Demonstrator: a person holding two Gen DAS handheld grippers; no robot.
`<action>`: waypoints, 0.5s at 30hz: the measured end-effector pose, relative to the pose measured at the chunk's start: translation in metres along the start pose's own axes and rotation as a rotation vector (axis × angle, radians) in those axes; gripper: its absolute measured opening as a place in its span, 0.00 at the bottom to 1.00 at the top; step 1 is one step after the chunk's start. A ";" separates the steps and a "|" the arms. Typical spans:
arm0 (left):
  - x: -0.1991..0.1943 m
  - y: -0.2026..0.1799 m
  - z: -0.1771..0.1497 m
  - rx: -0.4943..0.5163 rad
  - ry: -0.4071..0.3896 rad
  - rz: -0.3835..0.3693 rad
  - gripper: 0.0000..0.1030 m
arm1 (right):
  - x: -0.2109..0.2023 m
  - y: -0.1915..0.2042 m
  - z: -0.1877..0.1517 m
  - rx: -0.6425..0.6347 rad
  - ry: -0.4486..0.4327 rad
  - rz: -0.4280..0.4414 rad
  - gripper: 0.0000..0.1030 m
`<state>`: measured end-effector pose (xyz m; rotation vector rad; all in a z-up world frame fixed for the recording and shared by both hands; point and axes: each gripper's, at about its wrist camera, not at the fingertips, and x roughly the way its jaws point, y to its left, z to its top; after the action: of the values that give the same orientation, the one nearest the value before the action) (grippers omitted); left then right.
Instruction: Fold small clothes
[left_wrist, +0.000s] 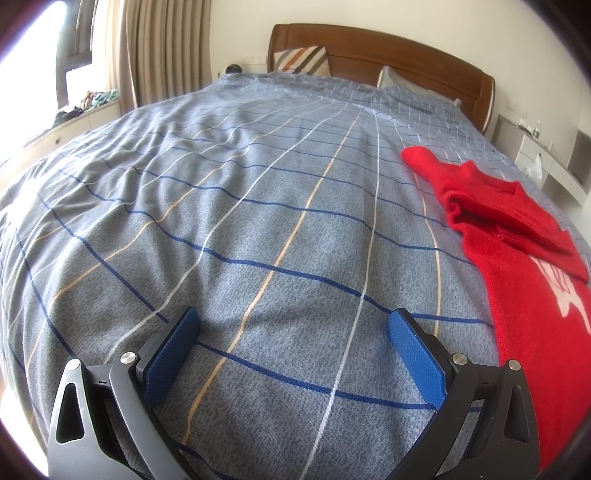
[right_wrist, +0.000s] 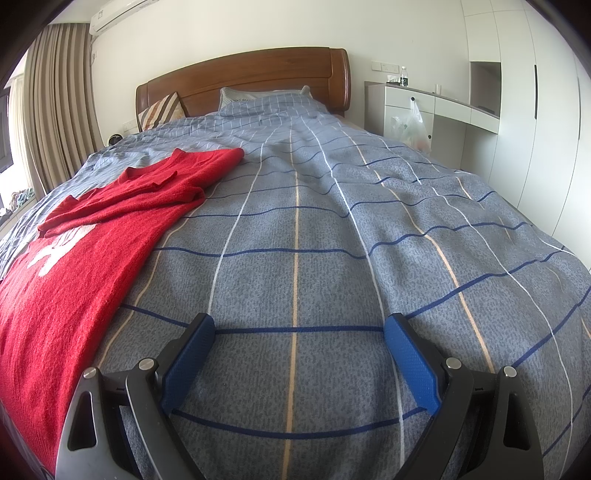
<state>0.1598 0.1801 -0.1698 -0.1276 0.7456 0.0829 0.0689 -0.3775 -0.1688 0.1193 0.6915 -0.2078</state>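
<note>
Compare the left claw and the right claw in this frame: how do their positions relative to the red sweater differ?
The left claw has the red sweater on its right side, its right finger's base meeting the sweater's edge in view; the right claw has the sweater on its left, with a strip of blue checked bedspread between. Both are open, empty, and over bare bedspread.

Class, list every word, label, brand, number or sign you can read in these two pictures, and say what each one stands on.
No text can be read with certainty.
White lettering or a figure on the red sweater: partly folded under and cut off by the picture edge, unreadable.
Faint print on the grey pillow by the headboard: too small to read.
Label on the bottle on the white cabinet: too small to read.
Both the left gripper and the right gripper bear no markings.
</note>
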 end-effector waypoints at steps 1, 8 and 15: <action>0.000 0.000 0.000 0.000 0.000 0.000 0.99 | 0.000 0.000 0.000 0.000 0.000 0.000 0.90; 0.000 -0.003 -0.001 0.002 -0.001 0.003 0.99 | 0.000 0.000 0.000 0.000 0.000 0.000 0.90; -0.002 -0.003 -0.001 0.001 0.005 0.007 0.99 | 0.000 0.000 0.000 0.000 0.000 0.000 0.90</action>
<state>0.1577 0.1771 -0.1687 -0.1242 0.7515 0.0886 0.0690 -0.3775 -0.1688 0.1195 0.6917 -0.2077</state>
